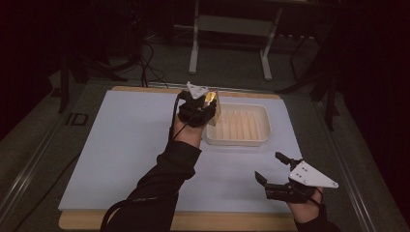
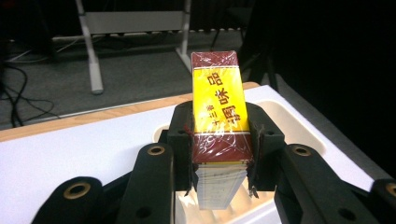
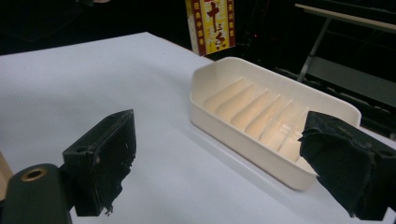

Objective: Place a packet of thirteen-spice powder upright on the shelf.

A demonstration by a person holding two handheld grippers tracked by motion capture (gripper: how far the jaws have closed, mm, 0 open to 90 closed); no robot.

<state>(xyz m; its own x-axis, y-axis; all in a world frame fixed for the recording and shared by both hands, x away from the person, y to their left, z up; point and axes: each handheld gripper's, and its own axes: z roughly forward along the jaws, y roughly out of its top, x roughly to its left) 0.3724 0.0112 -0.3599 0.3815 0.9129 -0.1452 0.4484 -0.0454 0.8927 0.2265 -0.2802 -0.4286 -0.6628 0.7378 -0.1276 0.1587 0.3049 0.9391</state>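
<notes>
The fingers (image 2: 180, 135) of the left gripper (image 2: 219, 140) are clamped on the two narrow sides of a small packet (image 2: 218, 107), a cellophane-wrapped box with a yellow label bearing red characters and dark red bands at top and bottom; the packet stands upright between them, its upper half rising clear of the fingers. In the high view the left gripper (image 1: 202, 107) holds this packet (image 1: 211, 100) above the near-left corner of a cream ribbed tray (image 1: 263, 126), at about 11 o'clock from the counter's centre; whether the packet touches the tray cannot be told. The fingers (image 3: 105, 158) of the right gripper (image 3: 224, 168) stand wide apart and hold nothing; in its own view the tray (image 3: 210, 77) lies ahead between them, with the packet (image 3: 210, 25) at the tray's far end. In the high view the right gripper (image 1: 271, 168) hovers at about 5 o'clock, well apart from the tray. Both tray and grippers are over a white sheet (image 1: 125, 145) that covers a wooden counter (image 1: 193, 221). Beyond the counter's far edge, at 12 o'clock, a pale metal stand (image 1: 232, 29) rests on a dark floor (image 1: 232, 72).
</notes>
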